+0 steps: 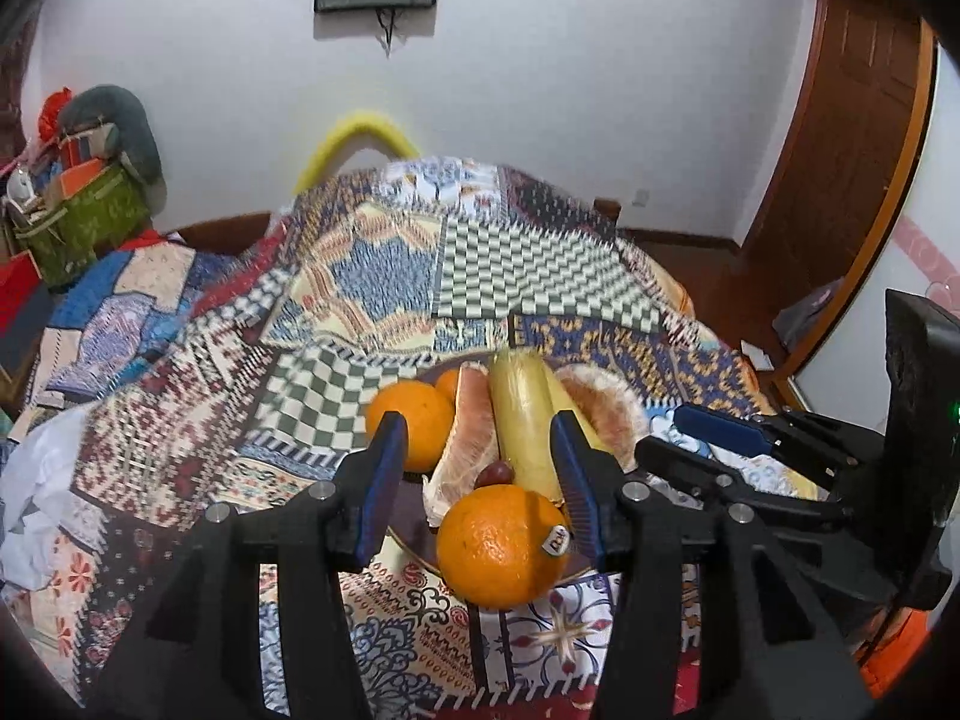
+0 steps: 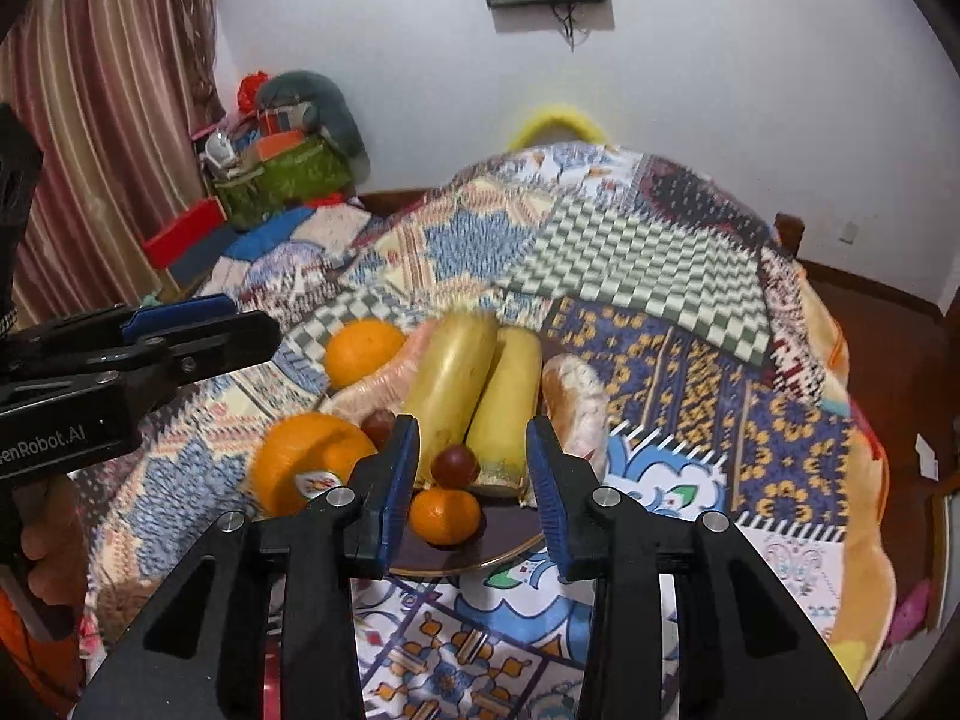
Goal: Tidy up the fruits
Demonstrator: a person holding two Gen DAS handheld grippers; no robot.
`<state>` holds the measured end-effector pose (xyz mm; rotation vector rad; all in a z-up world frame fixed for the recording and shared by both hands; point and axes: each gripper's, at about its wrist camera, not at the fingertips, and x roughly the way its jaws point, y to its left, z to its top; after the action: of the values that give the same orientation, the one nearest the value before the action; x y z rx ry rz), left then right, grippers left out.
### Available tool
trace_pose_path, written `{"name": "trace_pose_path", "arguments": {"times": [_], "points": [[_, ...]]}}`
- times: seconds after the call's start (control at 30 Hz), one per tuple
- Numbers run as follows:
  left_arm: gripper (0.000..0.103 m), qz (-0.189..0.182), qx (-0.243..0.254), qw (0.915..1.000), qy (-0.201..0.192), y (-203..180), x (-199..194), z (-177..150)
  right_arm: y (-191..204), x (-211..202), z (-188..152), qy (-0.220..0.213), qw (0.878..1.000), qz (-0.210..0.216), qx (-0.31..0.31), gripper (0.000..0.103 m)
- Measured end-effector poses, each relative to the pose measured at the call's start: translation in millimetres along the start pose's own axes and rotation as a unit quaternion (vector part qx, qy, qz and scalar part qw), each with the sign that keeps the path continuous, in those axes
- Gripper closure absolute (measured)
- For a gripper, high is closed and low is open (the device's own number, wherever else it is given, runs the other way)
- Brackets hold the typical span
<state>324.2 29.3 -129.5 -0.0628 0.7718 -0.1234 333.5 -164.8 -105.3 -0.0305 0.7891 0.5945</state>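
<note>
Both claws hang open and empty over the plate (image 2: 480, 564) on the patchwork blanket (image 1: 384, 276): the left claw (image 1: 480, 474) frames the stickered orange (image 1: 501, 546), the right claw (image 2: 471, 474) the small tangerine (image 2: 445, 515), probably lining up a pick, with the bananas (image 2: 480, 396) heaped behind

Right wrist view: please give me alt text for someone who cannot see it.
The open right gripper hovers over a dark round plate of fruit on a patchwork-quilted table: two yellow bananas, a small orange tangerine, a dark red round fruit, pomelo segments and two large oranges, one stickered. The left gripper reaches in from the left.
</note>
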Motion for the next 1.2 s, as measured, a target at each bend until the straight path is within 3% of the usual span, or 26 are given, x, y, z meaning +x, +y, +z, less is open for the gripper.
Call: {"name": "trace_pose_path", "arguments": {"times": [0.23,0.57,0.7,0.8,0.87,0.93,1.07,1.2], "points": [[0.054,0.012,0.006,0.9969,-0.078,-12,-76,8,16,-66,14,-0.068,0.997,-0.015,-0.02,0.069],[0.054,0.031,0.01,0.9789,-0.202,-33,-198,-4,58,-185,17,-0.2,0.979,-0.022,-0.034,0.069],[0.049,0.03,0.013,0.9727,-0.23,-38,-229,-15,71,-218,8,-0.242,0.969,-0.021,-0.032,0.059],[0.042,0.034,0.019,0.9671,-0.251,-45,-249,-26,78,-235,2,-0.265,0.963,-0.02,-0.032,0.059],[0.038,0.039,0.024,0.9634,-0.264,-48,-258,-32,81,-239,0,-0.274,0.961,-0.022,-0.031,0.054],[0.026,0.044,0.026,0.9604,-0.274,-50,-266,-38,84,-242,-4,-0.283,0.958,-0.024,-0.029,0.042],[0.02,0.046,0.026,0.957,-0.285,-53,-276,-47,89,-245,-7,-0.295,0.955,-0.031,-0.03,0.032],[0.011,0.046,0.029,0.9557,-0.289,-55,-280,-52,94,-246,-11,-0.304,0.951,-0.047,-0.023,0.012]]}}
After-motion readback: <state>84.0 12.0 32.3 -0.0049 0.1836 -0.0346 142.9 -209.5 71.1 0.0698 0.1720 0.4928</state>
